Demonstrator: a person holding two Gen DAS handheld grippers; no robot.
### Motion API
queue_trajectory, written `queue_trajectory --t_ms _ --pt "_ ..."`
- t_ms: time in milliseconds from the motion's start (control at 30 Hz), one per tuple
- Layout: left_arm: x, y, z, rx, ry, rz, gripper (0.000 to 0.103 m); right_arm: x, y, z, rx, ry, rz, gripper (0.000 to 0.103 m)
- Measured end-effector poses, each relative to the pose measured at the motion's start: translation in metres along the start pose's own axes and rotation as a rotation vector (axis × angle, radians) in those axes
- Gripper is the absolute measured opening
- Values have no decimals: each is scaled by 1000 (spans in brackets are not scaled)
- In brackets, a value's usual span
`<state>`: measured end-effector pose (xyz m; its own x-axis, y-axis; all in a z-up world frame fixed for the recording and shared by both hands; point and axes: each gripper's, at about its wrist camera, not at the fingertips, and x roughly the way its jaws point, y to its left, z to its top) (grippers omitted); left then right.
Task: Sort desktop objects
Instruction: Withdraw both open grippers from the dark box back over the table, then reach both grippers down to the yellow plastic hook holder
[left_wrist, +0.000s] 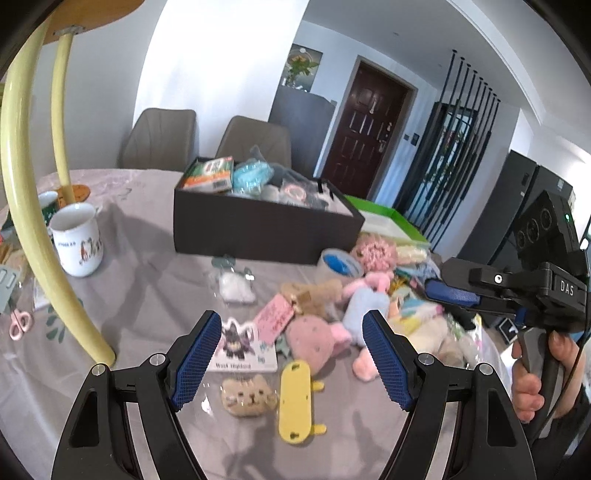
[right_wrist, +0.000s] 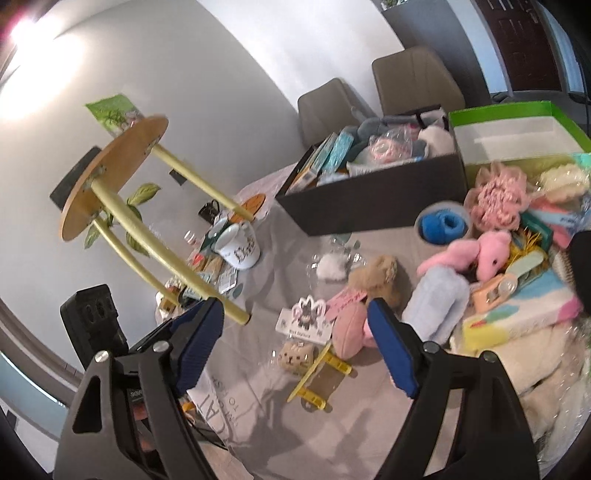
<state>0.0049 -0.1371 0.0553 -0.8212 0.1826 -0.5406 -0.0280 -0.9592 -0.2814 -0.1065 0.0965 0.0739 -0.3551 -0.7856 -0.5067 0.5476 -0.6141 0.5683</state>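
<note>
Hovering above the tabletop's (left_wrist: 147, 295) near edge, both grippers, left (left_wrist: 291, 354) and right (right_wrist: 297, 343), stood wide and empty. Closing squarely across the flat yellow plastic tag (left_wrist: 295, 400) would likely grip best.

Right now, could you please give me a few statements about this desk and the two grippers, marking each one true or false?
1. The left gripper is open with nothing between its fingers. True.
2. The black box is empty. False: it is full of packets and soft items.
3. The white mug stands upright on the table. True.
4. The yellow plastic piece lies inside the green box. False: it lies on the tablecloth near the cat-face plush.
5. The right gripper grips the pink plush. False: it is open and empty.
</note>
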Motion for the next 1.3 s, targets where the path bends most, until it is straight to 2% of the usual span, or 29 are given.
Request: queue_trajectory --t_ms 233,700,767,933,1067,1167,1233,1300 --pt "-1 -5 -22 20 4 -19 79 9 -9 -25 20 27 52 63" --pt "30 -6 -40 49 93 -28 79 37 -27 -36 63 98 89 51" --pt "36 -5 -44 53 114 -26 74 44 -31 -38 70 115 93 49" --pt "52 -6 -50 75 168 -24 54 58 -37 -44 88 154 105 48" --pt "68 -12 -56 106 213 -27 52 59 -44 -43 100 154 102 48" --pt "84 -13 -61 122 253 12 40 58 -51 -42 114 152 100 48" --pt "93 -10 -65 111 275 29 22 58 -55 -43 121 151 101 49" --pt "96 -7 -66 99 278 34 16 57 -59 -43 128 149 102 49"
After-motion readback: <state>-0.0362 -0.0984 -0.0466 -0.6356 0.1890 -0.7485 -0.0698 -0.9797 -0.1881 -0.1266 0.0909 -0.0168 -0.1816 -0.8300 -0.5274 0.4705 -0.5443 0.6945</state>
